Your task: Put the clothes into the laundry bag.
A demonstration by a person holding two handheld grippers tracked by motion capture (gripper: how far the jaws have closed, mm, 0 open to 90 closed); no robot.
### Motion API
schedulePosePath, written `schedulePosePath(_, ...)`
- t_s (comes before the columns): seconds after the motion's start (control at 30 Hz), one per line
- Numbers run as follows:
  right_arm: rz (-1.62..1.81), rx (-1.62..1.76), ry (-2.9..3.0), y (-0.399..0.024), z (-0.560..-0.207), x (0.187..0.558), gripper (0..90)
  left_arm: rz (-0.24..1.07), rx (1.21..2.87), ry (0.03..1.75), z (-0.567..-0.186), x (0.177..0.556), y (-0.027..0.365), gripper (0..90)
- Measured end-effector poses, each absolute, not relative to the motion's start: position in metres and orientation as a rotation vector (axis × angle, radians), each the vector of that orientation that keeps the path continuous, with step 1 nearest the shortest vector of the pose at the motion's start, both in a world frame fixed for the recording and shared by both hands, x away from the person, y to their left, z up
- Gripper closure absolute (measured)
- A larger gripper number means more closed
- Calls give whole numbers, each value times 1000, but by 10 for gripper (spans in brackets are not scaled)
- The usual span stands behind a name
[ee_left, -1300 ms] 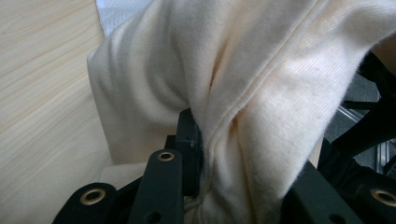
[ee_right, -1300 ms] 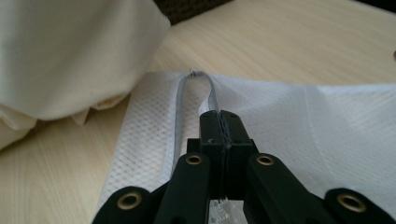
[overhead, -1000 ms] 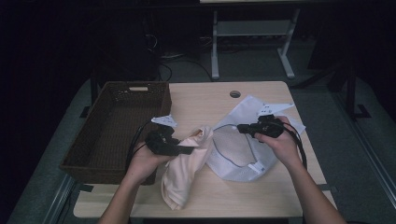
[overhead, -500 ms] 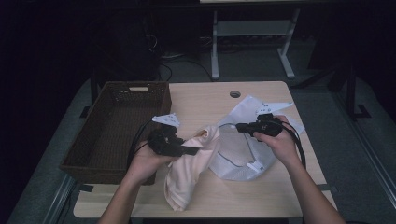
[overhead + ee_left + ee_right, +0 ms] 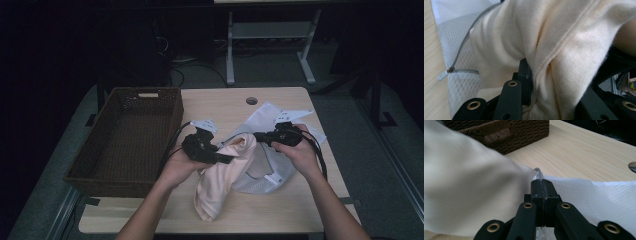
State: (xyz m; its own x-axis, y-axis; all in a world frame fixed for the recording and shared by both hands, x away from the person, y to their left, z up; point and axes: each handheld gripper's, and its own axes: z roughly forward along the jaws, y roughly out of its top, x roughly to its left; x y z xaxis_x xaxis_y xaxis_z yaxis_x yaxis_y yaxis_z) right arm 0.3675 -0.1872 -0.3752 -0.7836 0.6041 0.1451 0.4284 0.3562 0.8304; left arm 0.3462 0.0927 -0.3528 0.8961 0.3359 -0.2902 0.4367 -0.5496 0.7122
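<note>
The left tongs (image 5: 227,160) clamp a fold of the cream garment (image 5: 222,177) while the right tongs (image 5: 257,135) pinch the rim of the white mesh bag (image 5: 265,167), both lying mid-surface (image 5: 220,107), just right of the brown wicker basket (image 5: 132,135).

A light wooden desk (image 5: 220,107) with a round cable hole (image 5: 252,100) near its far edge stands on a grey floor (image 5: 350,112) in a dim room. Beyond it, a white metal frame (image 5: 270,35) with two splayed feet rests on the floor, and dark cables (image 5: 197,67) lie beside it. The surroundings farther back fall into near-black shadow.
</note>
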Motion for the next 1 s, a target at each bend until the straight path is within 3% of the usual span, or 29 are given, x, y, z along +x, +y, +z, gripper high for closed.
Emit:
schedulePosePath(0.5,1423,952,2415,-192,-374,368,892,-204,2252,667,-402,370,63,724)
schedulePosePath(1.0,1421,940,2419,-192,-374,364,891,-155,2337,708,-437,376,30,700)
